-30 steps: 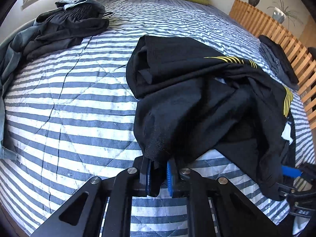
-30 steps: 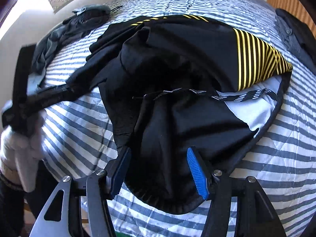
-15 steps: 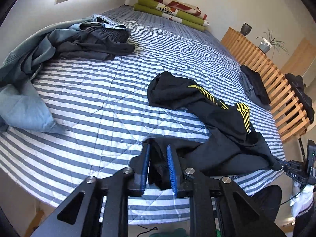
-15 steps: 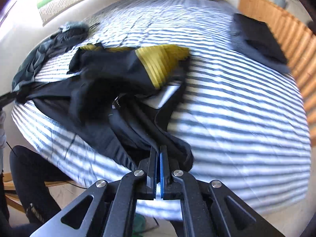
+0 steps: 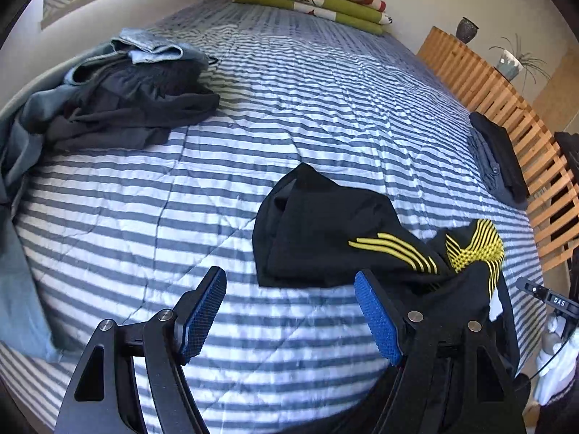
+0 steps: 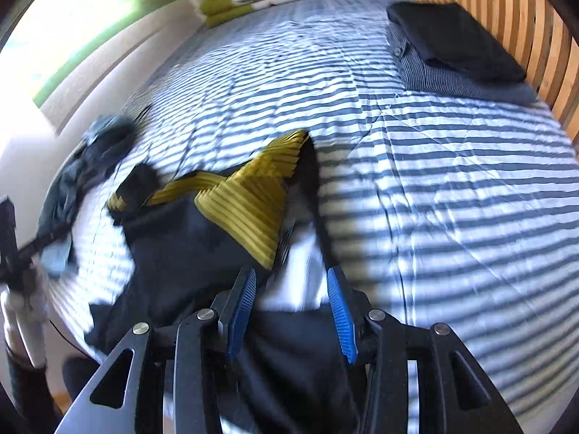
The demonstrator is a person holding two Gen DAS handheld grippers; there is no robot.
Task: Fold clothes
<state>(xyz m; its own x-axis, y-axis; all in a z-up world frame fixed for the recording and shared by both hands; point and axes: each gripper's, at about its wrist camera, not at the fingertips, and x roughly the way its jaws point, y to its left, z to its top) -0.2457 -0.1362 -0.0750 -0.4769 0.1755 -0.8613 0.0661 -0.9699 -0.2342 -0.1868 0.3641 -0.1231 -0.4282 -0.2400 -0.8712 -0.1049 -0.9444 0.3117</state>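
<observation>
One black garment with yellow stripes lies bunched at the near edge of the striped bed, your left gripper and right gripper both wide open and empty, so you likely need fresh holds to spread it flat.

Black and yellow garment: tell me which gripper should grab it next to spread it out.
Right, probably. The right gripper is open directly over the black and yellow garment, with fabric between its pads. The left gripper is open over bare striped bedspread, the garment lying off to its right.
</observation>
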